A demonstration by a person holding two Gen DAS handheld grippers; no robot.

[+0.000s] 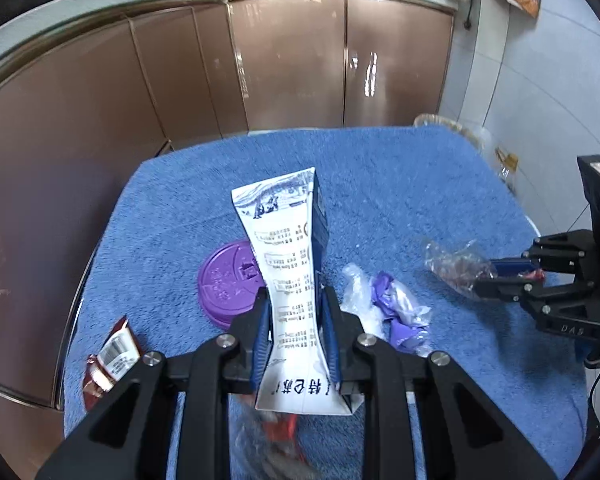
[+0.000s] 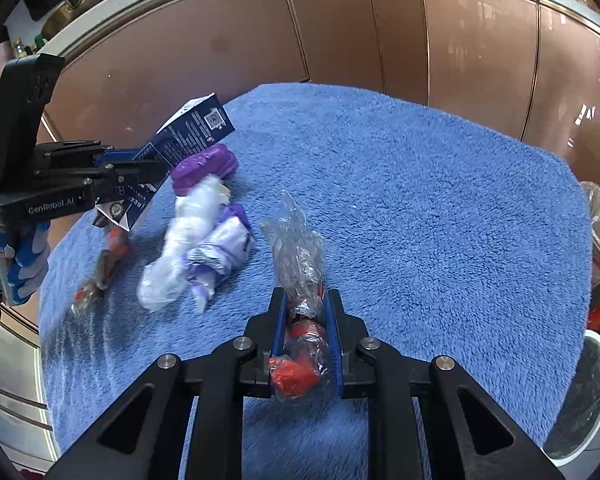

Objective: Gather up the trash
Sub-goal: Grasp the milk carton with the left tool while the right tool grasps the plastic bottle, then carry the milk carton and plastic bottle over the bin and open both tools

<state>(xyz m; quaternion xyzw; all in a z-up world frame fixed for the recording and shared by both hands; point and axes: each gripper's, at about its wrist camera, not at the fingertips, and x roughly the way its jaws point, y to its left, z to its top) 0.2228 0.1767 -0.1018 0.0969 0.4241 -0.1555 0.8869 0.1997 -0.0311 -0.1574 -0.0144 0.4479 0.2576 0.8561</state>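
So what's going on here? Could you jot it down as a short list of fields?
surface: blue towel covering a table
left gripper: jaws shut on a flattened milk carton, lifted off the towel
right gripper: jaws shut on a clear plastic wrapper with red bits inside
still lying loose: purple lid, white and purple crumpled bag, red snack packet
bin: white, lined, beside the table at right
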